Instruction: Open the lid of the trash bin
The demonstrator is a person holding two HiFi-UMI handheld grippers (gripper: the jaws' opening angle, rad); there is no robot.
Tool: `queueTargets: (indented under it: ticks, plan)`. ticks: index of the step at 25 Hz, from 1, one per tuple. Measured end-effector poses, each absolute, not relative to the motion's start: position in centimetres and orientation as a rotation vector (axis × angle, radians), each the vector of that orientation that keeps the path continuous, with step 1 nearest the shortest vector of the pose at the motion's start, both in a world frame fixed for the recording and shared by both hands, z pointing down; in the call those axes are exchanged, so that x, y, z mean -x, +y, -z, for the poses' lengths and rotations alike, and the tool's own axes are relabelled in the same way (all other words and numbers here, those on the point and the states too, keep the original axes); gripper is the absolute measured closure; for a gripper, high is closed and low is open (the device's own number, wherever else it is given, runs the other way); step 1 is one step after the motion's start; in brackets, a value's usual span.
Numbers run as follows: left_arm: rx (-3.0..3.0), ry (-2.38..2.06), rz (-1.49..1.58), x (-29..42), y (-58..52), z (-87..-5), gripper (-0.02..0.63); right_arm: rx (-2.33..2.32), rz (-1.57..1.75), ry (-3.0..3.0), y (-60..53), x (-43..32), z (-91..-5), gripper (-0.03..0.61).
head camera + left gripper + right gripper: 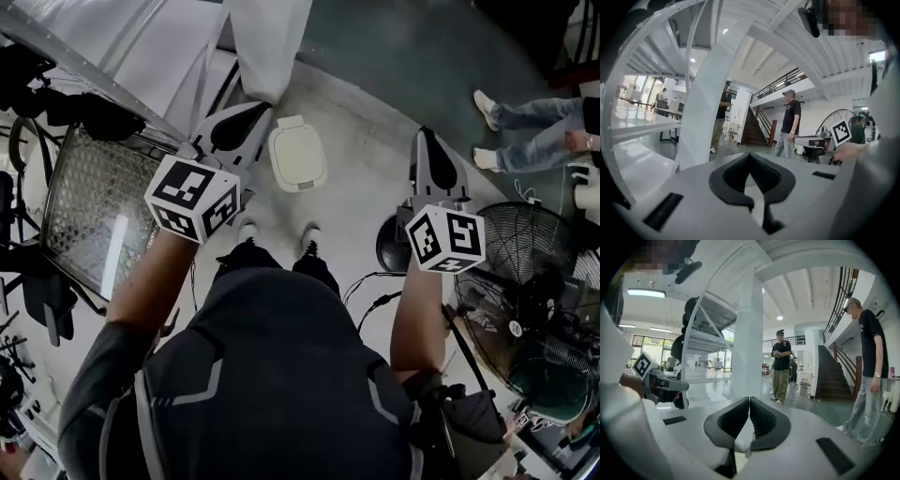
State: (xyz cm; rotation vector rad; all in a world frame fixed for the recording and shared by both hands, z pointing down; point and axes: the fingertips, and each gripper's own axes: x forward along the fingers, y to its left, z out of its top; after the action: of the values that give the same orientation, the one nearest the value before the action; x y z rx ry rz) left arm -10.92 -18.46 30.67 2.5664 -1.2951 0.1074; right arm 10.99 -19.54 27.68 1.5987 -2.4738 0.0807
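Observation:
The trash bin (298,156) stands on the floor just past the person's shoes, small and cream-white, with its lid down flat. My left gripper (255,111) is held in the air to the left of the bin and above it, jaws shut and empty. My right gripper (426,136) is raised further off to the bin's right, also shut on nothing. In the left gripper view the gripper (749,155) has its black pads meeting at the tips. The gripper (750,400) in the right gripper view looks the same. Neither gripper view shows the bin.
A metal mesh rack (94,206) stands at the left and a white pillar (267,47) behind the bin. A large floor fan (530,248) and cables (375,291) are at the right. A bystander's legs (525,131) are at the far right; other people (790,122) stand ahead.

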Motion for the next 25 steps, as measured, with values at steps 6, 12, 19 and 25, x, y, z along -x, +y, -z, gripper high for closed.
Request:
queueTargets:
  ticks: [6,12,19,25]
  plan:
    - [-2.450,-1.380,-0.204,8.9,-19.2,-34.4,0.604,-1.455,-0.181,-2.480,-22.3,-12.4,-33.2,0.551]
    - [-2.281,-1.449,-0.280,7.0,-19.4,-40.7,0.604,-1.277,-0.243,-2.466,-23.6,-12.9,-40.4,0.550]
    - [-2.248,-1.454,-0.358,5.2,-18.8,-45.7,0.604,-1.150,-0.342,-2.446,-23.7,-12.3,-47.2,0.549]
    - [-2.224,-1.443,-0.397,4.6,-18.2,-50.4,0.604,-1.085,-0.404,-2.401,-23.0,-11.7,-53.0,0.549]
